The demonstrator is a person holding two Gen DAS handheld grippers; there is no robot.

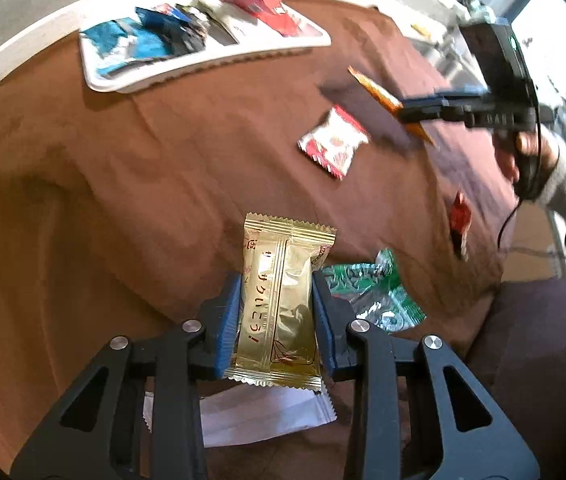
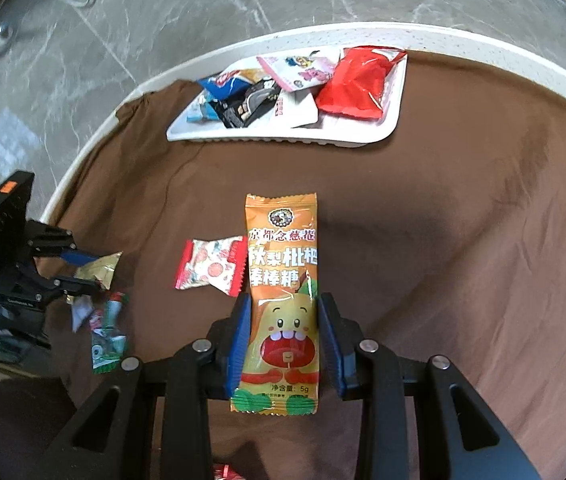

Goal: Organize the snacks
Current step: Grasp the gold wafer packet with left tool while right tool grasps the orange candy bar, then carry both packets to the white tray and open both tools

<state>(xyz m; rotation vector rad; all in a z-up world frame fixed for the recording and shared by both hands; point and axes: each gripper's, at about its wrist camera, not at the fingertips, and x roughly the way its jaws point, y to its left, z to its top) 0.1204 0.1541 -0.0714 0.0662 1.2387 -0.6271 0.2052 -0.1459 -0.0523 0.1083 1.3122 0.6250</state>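
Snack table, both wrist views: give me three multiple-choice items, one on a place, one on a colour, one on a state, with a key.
1. Where is the white tray?
A. At the far side of the brown cloth
B. On the floor
C. Under the right claw

2. What colour is the packet in the left claw?
A. Blue
B. Gold
C. Pink

3. What is the state of the right claw?
A. Open and empty
B. Resting in the tray
C. Closed on an orange packet

Key:
1 A: the tray sits near the table's far rim, beyond both claws.
2 B: the gold packet is between its blue pads.
3 C: the pads press the orange packet's sides.
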